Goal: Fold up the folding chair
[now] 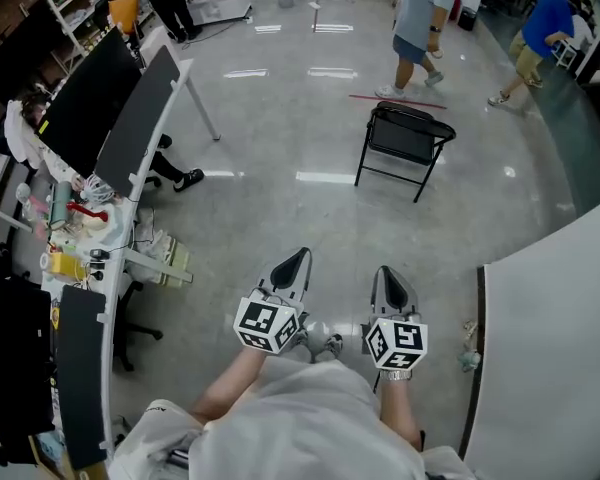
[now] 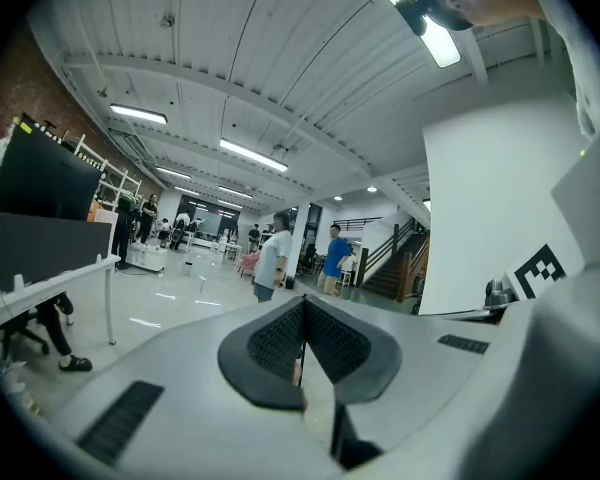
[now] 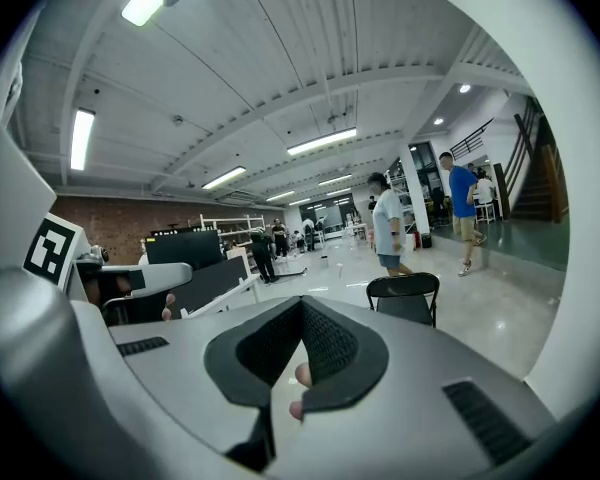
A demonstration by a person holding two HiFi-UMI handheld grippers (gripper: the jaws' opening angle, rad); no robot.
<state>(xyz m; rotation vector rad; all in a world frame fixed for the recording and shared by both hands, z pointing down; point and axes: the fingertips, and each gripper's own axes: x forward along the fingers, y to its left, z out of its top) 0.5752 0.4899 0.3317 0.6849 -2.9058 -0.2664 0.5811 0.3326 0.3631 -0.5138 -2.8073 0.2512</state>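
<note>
Glossy workshop floor [image 1: 310,218]: folding chair [image 1: 405,136], unfolded, well ahead. Left gripper [image 1: 298,260], right gripper [image 1: 388,276]: jaws together, empty. Advised: approach squarely; part jaws before taking seat and backrest

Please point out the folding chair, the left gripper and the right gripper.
folding chair [image 1: 401,138], head view, on its dark panel.
left gripper [image 1: 303,255], head view, between its fingertips.
right gripper [image 1: 387,271], head view, between its fingertips.
</note>
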